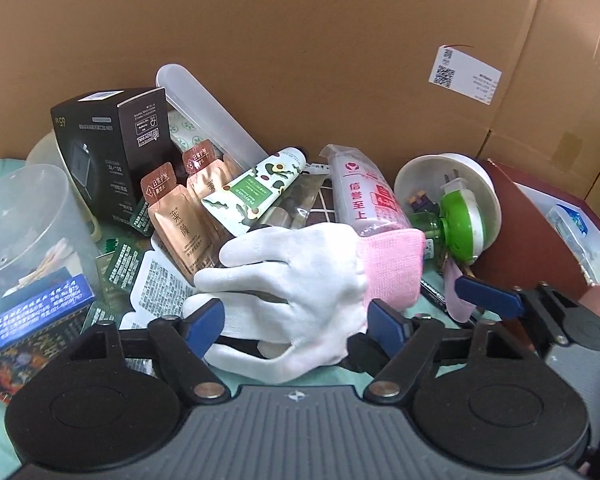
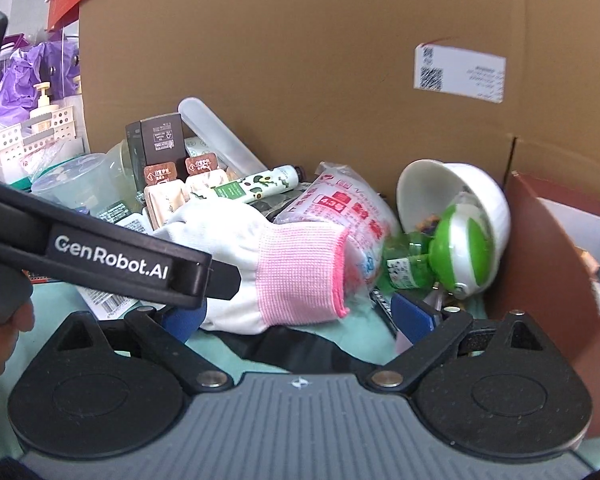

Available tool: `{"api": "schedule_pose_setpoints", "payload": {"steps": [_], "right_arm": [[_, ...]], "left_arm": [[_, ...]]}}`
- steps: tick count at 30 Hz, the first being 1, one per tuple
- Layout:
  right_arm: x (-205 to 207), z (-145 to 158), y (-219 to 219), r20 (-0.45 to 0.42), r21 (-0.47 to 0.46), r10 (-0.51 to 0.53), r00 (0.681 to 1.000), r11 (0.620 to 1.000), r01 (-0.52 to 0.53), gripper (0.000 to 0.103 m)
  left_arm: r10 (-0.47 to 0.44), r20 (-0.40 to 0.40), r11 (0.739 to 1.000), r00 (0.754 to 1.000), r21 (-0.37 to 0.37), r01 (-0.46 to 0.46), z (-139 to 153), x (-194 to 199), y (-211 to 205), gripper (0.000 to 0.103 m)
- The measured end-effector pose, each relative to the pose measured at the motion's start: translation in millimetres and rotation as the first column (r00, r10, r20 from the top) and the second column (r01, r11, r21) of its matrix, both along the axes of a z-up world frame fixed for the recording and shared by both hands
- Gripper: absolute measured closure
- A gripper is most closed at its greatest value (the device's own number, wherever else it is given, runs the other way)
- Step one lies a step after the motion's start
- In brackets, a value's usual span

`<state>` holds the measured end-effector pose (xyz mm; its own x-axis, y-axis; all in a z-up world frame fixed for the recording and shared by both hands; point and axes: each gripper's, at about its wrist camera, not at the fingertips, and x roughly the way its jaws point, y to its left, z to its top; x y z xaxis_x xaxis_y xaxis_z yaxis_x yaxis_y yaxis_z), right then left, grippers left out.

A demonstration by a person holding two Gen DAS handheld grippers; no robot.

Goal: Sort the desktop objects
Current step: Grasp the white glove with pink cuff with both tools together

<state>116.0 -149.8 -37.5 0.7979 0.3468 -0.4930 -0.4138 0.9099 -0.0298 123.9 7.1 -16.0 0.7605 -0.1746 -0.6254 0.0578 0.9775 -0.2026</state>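
Left tongs [image 1: 296, 320] are spread open around a white glove [image 1: 292, 280] lying on the cluttered surface [image 2: 364, 344]; right tongs [image 2: 300, 316] are likewise parted, framing its pink cuff [image 2: 300, 276].

We see our left gripper [image 1: 296, 320] and right gripper [image 2: 300, 316] built alike: ribbed grey bodies, black round-hubbed linkage arms with brass-coloured pins, blue pads. One black arm reads "GenRobot.AI" in white.

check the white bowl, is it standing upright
No, the white bowl lies tipped on its side with a green plug-in device at its mouth.
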Motion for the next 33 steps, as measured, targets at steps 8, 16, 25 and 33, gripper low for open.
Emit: {"api": "schedule_pose_setpoints", "payload": {"steps": [8, 16, 25, 33], "right_arm": [[16.1, -11.9, 13.2, -0.044, -0.012, 0.061, 0.997, 0.998, -0.061, 0.032], [5.0, -7.7, 14.4, -0.040, -0.024, 0.078, 0.996, 0.997, -0.079, 0.078], [-20.5, -1.1, 16.0, -0.053, -0.045, 0.120, 0.991, 0.991, -0.123, 0.097], [-48.9, 7.0, 1.5, -0.054, -0.017, 0.093, 0.994, 0.995, -0.094, 0.097]], "left_arm": [[0.001, 0.003, 0.999, 1.000, 0.034, -0.002, -1.2, 4.7, 0.9, 0.056], [-0.033, 0.005, 0.999, 0.999, -0.002, 0.033, 3.8, -3.3, -3.4, 0.056], [-0.070, -0.014, 0.997, 0.997, -0.010, 0.070, 5.0, -17.9, -5.4, 0.088], [-0.136, 0.006, 0.991, 0.991, -0.017, 0.136, 13.3, -39.7, -15.9, 0.094]]}}
